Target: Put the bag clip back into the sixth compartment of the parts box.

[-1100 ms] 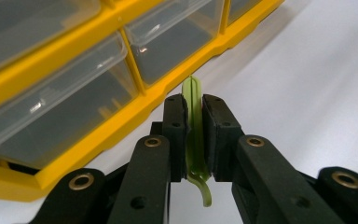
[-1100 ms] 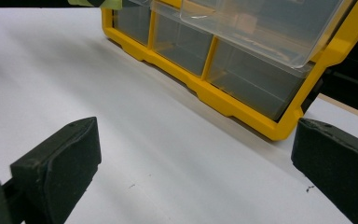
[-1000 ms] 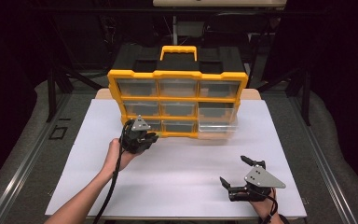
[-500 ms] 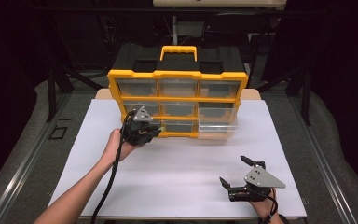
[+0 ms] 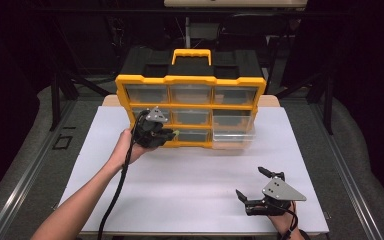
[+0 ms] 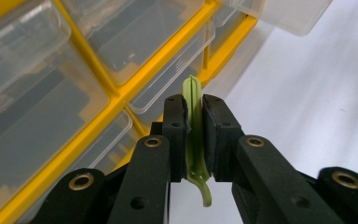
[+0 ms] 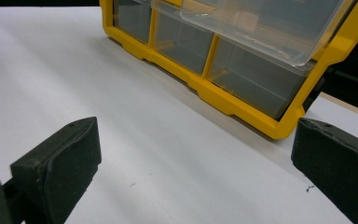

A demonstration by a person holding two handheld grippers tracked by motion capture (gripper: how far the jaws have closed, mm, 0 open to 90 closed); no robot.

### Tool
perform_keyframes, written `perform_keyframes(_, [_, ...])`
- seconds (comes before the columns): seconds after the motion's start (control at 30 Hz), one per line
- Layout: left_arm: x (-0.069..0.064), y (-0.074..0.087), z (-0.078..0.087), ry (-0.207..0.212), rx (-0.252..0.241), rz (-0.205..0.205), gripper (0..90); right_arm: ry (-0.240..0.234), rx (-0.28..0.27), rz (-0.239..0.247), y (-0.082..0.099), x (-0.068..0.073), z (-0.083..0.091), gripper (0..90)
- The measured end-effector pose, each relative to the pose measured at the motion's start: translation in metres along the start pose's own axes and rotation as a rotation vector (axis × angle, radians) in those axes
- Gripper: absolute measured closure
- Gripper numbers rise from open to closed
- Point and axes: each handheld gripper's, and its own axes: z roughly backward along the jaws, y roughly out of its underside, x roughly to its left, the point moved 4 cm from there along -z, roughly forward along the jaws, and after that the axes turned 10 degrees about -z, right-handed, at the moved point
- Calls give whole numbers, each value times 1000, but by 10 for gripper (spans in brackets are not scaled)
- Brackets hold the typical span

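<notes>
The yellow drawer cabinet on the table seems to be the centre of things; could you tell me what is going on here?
A person works at a white table with a gripper in each hand. The left gripper is shut on a thin green strip and held up close to the drawer cabinet. One clear drawer at the cabinet's right side is pulled out. The right gripper rests open on the table, near the front edge, holding nothing.

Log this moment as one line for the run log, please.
left gripper: shut on thin green piece, held at yellow drawer organizer | right gripper: open, low over white table | middle-right drawer: pulled out
</notes>
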Motion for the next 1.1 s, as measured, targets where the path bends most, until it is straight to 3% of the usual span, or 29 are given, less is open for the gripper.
perform_keyframes(0.43, [5,-19,1,26,38,-50,804,3,1,3,0,0,0,8])
perform_keyframes(0.77, [6,-32,5,12,50,-94,804,1,1,2,0,0,0,8])
perform_keyframes(1.1, [9,-42,11,20,49,-106,804,2,-1,4,0,-1,0,8])
